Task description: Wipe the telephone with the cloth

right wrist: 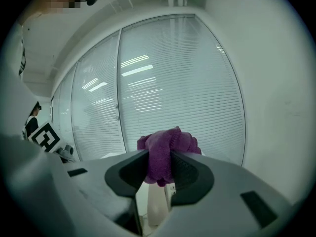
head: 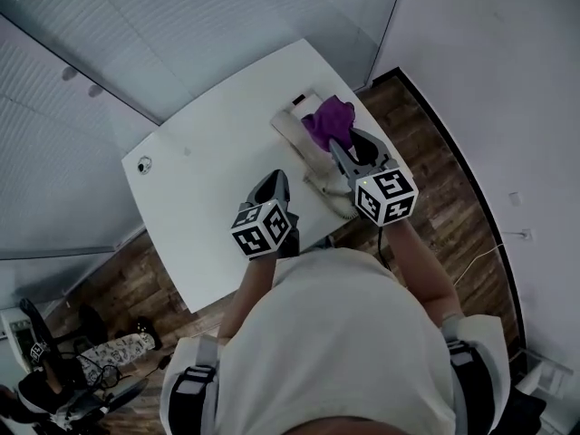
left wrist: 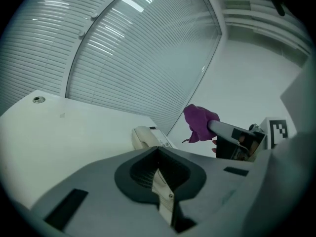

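Note:
A cream telephone [head: 299, 132] lies near the far right edge of the white table [head: 199, 188]. My right gripper [head: 334, 141] is shut on a bunched purple cloth [head: 327, 119], which hangs over the telephone's near end. The right gripper view has the cloth [right wrist: 166, 152] pinched between the jaws, with the telephone [right wrist: 157, 204] below them. My left gripper [head: 275, 179] hovers over the table left of the phone, shut with nothing in it. From the left gripper [left wrist: 159, 168] I see the telephone [left wrist: 146, 136], the cloth [left wrist: 200, 121] and the right gripper's jaws ahead.
A small round grommet [head: 144, 164] sits at the table's far left corner. Glass walls with blinds [head: 136, 53] stand behind the table and a white wall [head: 489, 71] on the right. Wooden floor [head: 453, 198] surrounds the table; dark equipment [head: 63, 370] stands at lower left.

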